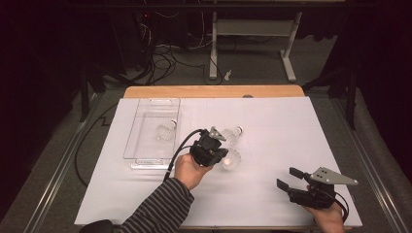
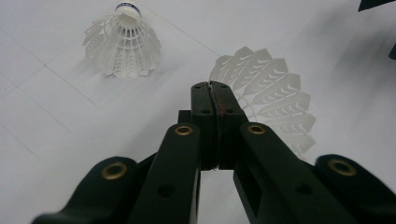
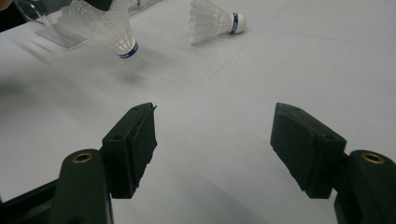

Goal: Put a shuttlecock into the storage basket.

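Black hand-held gripper [image 2: 215, 91], feathery white shuttlecock [image 2: 273, 105]

in the left gripper view the left tool [image 2: 215, 91] covers the near part of the held shuttlecock [image 2: 275, 107]: its feather rim fans out behind the closed jaws, and its cork is hidden, so where the pads bite cannot be told. in the high view the same tool [image 1: 219, 154] and the hand [image 1: 187, 170] hide part of that shuttlecock [image 1: 232, 159]. in the right gripper view its skirt [image 3: 100, 21] is blurred and cut off by the top edge. the clear tray [image 3: 51, 30] there is cropped at the upper left corner. the shuttlecock in the tray [image 1: 166, 131] is too faint in the high view to make out its feathers. the right hand [image 1: 330, 219] runs off the bottom edge.
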`<state>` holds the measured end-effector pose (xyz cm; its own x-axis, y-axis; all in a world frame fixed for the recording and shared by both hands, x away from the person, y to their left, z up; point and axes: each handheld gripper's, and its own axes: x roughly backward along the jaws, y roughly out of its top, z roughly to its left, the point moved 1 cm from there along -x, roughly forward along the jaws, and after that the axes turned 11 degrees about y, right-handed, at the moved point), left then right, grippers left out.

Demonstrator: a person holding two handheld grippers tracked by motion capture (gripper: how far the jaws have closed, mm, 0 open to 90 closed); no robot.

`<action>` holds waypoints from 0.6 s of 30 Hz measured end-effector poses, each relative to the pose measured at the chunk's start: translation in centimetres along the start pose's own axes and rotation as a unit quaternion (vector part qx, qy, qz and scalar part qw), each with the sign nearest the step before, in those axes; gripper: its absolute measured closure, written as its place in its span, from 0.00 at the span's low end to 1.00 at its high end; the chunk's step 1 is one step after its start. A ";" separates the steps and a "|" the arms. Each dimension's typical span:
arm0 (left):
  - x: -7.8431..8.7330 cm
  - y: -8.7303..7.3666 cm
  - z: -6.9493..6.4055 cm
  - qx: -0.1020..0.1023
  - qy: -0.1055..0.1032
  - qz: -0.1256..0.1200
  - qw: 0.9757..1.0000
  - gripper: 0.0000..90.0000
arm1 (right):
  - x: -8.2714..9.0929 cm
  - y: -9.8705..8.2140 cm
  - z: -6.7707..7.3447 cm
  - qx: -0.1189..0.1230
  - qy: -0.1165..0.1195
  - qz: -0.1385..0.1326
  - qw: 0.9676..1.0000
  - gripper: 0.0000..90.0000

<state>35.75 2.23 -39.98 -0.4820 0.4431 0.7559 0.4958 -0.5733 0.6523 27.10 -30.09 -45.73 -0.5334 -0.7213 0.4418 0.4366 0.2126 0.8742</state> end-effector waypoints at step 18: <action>1.0 -0.8 0.7 0.009 -0.007 0.000 1.000 0.99 | 0.0 0.0 0.0 0.000 0.000 -0.001 1.000 0.35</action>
<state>35.38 3.58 -39.73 -0.4708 0.4528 0.7572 0.5098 -0.5608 0.6524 27.10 -30.10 -45.72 -0.5343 -0.7214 0.4405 0.4355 0.2117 0.8749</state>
